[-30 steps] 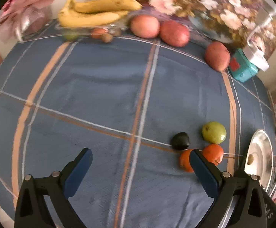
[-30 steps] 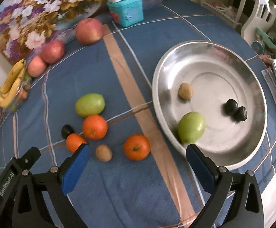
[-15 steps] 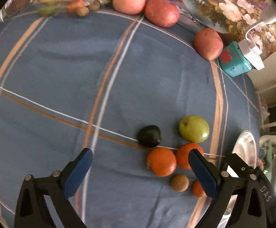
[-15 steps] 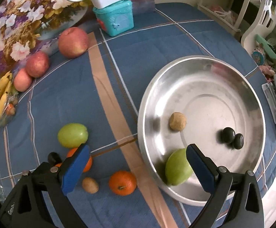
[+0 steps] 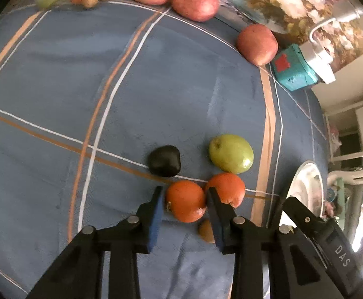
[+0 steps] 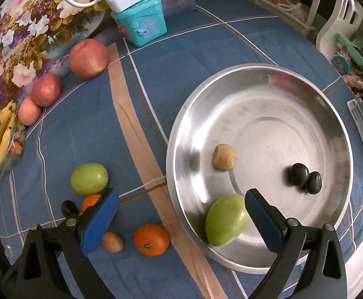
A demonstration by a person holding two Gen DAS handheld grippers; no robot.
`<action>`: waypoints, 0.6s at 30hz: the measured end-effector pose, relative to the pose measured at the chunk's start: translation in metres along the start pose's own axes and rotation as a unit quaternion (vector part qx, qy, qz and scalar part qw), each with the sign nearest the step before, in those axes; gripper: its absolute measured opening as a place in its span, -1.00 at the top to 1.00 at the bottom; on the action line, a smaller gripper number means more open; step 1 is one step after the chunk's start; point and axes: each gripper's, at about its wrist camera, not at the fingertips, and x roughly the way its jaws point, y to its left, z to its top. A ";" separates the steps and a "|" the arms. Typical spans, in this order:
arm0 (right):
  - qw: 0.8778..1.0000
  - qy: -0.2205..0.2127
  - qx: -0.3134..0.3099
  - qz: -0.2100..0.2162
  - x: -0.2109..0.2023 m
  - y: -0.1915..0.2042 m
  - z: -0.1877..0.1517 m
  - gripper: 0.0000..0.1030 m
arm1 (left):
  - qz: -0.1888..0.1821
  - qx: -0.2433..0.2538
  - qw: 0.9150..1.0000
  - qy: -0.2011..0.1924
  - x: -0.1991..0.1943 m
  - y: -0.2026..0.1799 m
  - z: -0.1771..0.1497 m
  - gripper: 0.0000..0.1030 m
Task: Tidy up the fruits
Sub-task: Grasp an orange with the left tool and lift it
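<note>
Since a moment earlier, the left gripper [image 5: 185, 200] had narrowed its jaws around an orange [image 5: 185, 201] on the blue tablecloth [image 5: 56, 79], just beside a second orange [image 5: 227, 189], a black plum [image 5: 164, 160] and a green fruit [image 5: 231, 153]. The right gripper [image 6: 181, 214] hung wide open over the steel bowl [image 6: 268, 79], nearer than before.

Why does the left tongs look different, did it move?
Yes. The left tongs moved forward toward the black fruit and narrowed around an orange.
</note>
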 end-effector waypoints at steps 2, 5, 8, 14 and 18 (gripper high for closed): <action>1.000 0.001 -0.002 0.001 -0.001 -0.001 -0.001 -0.96 | 0.004 0.005 1.000 -0.002 0.000 -0.004 -0.001 0.31; 1.000 0.001 -0.007 -0.001 -0.001 -0.002 -0.003 -0.96 | 0.006 0.002 1.000 -0.003 0.000 -0.007 -0.001 0.31; 1.000 0.007 -0.015 0.001 -0.001 -0.001 -0.009 -0.96 | 0.032 0.007 0.999 -0.015 -0.004 -0.007 -0.006 0.31; 1.000 0.003 -0.031 0.000 -0.007 0.004 -0.019 -0.96 | 0.037 -0.029 0.998 -0.031 -0.020 0.016 -0.001 0.32; 0.999 0.003 -0.044 0.021 -0.015 0.011 -0.026 -0.96 | 0.029 -0.054 0.997 -0.045 -0.034 0.033 0.001 0.32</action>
